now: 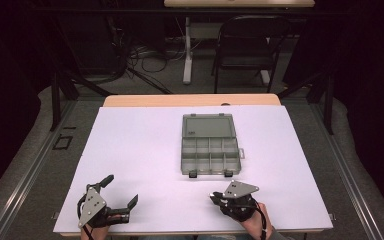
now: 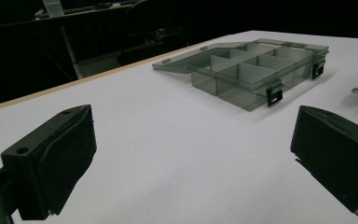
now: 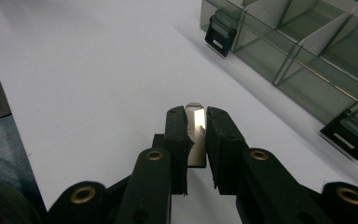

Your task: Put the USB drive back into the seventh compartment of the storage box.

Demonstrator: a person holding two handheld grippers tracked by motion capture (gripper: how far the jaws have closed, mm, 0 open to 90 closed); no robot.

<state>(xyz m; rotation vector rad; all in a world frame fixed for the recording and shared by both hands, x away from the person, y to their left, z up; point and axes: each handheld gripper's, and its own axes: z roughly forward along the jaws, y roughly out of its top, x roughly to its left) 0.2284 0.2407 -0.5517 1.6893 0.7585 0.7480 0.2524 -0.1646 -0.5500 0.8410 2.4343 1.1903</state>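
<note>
A thin, shiny metal strip (image 3: 196, 135) is clamped between the right gripper's (image 3: 196, 116) black jaws. The left gripper (image 1: 121, 191) is held wide apart, empty. Both are kept over the white tabletop (image 1: 140, 150), near the open grey plastic compartment box (image 1: 210, 146).

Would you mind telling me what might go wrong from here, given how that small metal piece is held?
1. The right gripper pinches the thin metal piece by its flat faces; it may slip or twist.
2. The organiser box has narrow compartments, so a drop may land in the wrong one.
3. The raised dividers could catch the jaws.

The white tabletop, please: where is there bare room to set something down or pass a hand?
Bare: the wide stretch left of the organizer box, a narrower strip to its right. Crowded: the near edge, at the left gripper and right gripper.
</note>
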